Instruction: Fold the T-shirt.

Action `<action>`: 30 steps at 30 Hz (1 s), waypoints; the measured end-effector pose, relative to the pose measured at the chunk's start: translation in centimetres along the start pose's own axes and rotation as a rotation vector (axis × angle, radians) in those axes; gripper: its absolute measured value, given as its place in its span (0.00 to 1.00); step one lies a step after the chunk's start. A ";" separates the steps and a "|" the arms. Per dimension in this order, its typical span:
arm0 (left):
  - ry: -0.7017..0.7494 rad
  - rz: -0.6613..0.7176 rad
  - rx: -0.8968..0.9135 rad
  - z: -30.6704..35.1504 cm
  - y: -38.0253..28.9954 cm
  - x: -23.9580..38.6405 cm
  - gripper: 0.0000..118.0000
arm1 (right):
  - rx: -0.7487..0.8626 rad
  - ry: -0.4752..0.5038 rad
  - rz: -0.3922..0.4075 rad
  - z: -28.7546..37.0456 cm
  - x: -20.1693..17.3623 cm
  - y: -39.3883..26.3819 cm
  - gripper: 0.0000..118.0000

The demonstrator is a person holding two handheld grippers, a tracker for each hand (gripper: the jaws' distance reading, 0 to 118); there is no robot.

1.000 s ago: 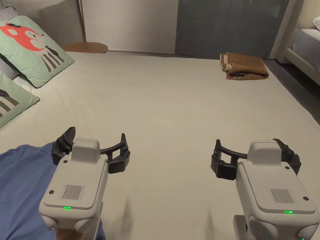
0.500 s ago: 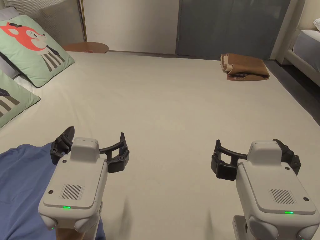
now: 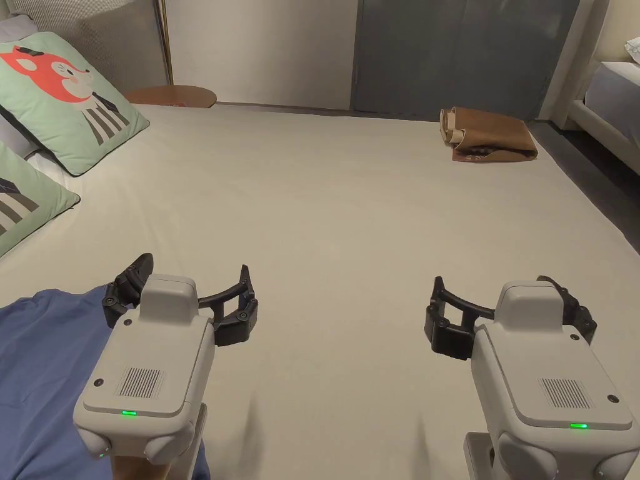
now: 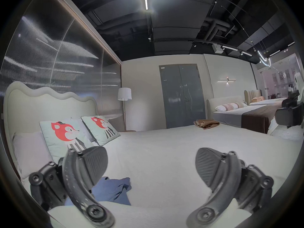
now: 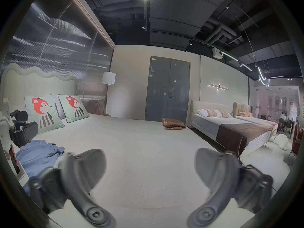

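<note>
While both tools hover low over it, the bed (image 3: 325, 206) spreads pale and flat across the head view. Blue T-shirt (image 3: 44, 369) lies crumpled at the bed's near left corner, unfolded, partly under the left gripper (image 3: 187, 284). Two fox-print pillows (image 3: 59, 100) lean at the headboard side. Brown folded garment (image 3: 490, 134) sits at the far right edge, well apart from the shirt. Left gripper: fingers (image 4: 93, 164) spread wide, holding nothing. Right gripper (image 3: 500, 294): fingers (image 5: 212, 167) likewise wide, empty, above bare sheet.
</note>
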State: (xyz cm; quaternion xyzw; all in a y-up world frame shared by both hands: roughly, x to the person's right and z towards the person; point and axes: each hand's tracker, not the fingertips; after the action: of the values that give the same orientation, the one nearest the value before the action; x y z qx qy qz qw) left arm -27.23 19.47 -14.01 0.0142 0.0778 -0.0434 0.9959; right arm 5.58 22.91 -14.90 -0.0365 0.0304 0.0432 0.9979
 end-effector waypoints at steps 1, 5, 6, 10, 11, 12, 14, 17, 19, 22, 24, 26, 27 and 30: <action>-0.020 0.017 0.007 0.1 0.0 0.0 0.51 | 0.005 0.001 -0.001 0.1 0.0 0.0 0.53; 0.004 -0.009 -0.010 -0.1 0.2 0.8 0.00 | -0.014 -0.021 0.002 -0.1 0.0 0.1 0.00; -0.001 -0.009 -0.004 -0.1 0.3 0.9 0.00 | -0.010 -0.029 0.001 0.0 -0.1 0.2 0.00; -0.002 -0.007 0.000 -0.1 0.6 1.1 0.00 | -0.013 -0.015 0.003 0.0 0.1 -0.1 0.00; -0.004 -0.006 0.001 -0.1 0.6 1.0 0.00 | -0.016 -0.011 0.009 0.0 0.1 -0.1 0.00; -0.004 -0.001 0.002 -0.2 0.7 1.0 0.00 | -0.014 -0.010 0.008 0.0 0.0 -0.1 0.00; 0.003 -0.004 0.000 -0.2 0.7 0.8 0.00 | -0.014 -0.002 0.006 0.0 0.0 -0.1 0.00; 0.026 0.002 -0.007 0.0 0.9 -0.3 0.00 | -0.012 0.017 0.009 -0.3 -0.9 0.1 0.00; 0.059 0.007 -0.007 0.5 0.8 -1.6 0.00 | -0.008 0.046 0.011 -0.7 -2.0 0.3 0.00; 0.119 -0.006 -0.008 1.4 0.7 -4.2 0.00 | -0.004 0.106 0.008 -1.8 -4.3 0.7 0.00; 0.169 -0.015 -0.017 2.2 0.8 -6.2 0.00 | 0.003 0.154 0.001 -2.2 -6.1 0.9 0.00; 0.232 -0.026 -0.023 3.3 0.6 -8.5 0.00 | 0.009 0.208 -0.002 -2.9 -8.6 1.0 0.00; 0.260 -0.030 -0.027 3.8 0.6 -9.6 0.00 | 0.012 0.243 -0.002 -3.0 -9.8 1.1 0.00; 0.348 -0.037 -0.044 5.8 0.4 -13.0 0.00 | 0.017 0.334 0.002 -3.5 -13.6 1.4 0.00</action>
State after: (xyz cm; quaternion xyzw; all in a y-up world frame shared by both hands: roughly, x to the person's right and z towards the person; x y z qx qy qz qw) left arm -39.10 20.78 -6.21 -0.0018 0.2504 -0.0571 0.9665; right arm -8.29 22.93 -17.62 -0.0349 0.1963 0.0372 0.9792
